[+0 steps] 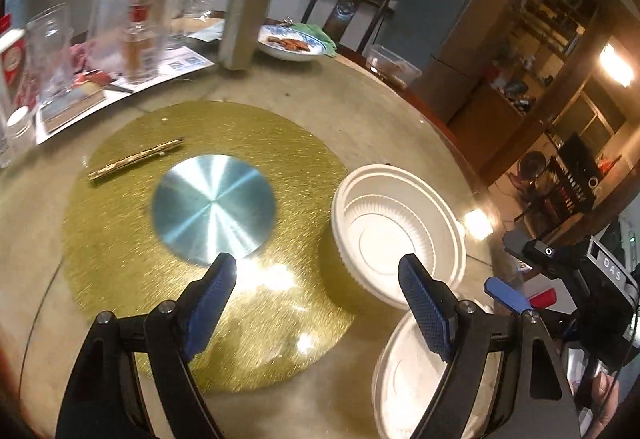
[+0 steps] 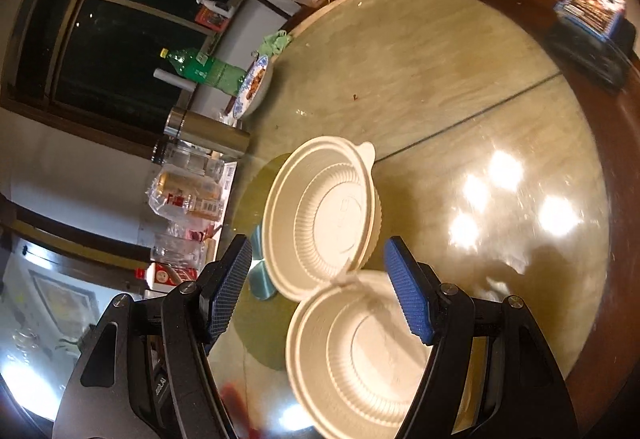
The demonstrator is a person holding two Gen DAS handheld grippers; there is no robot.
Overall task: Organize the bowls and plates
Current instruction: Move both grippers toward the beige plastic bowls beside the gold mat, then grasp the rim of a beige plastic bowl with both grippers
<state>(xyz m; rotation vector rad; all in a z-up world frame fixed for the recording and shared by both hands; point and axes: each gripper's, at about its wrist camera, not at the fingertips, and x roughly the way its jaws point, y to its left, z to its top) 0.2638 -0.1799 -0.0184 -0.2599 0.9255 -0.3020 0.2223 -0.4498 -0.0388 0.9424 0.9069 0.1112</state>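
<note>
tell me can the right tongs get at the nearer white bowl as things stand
Probably yes: the right tongs stand open and empty just above the nearer white bowl, with nothing between. The farther white bowl touches its rim but doesn't block it.

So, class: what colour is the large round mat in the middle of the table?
Glittery gold mat, with a shiny silver-blue disc at its centre; clearest in the left wrist view.

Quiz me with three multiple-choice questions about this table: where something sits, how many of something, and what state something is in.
1. Where does the brushed silver metal disc lie?
A. on the round gold mat
B. inside a bowl
C. on the floor

2. How many white ribbed plastic bowls are there?
A. one
B. two
C. four

3. How are the right gripper's blue pads?
A. clamped on a bowl
B. apart, holding nothing
C. gripping a bottle

Answers: 1 A, gold surrounds it; 2 B, two lie side by side; 3 B, the gap is empty.
</note>
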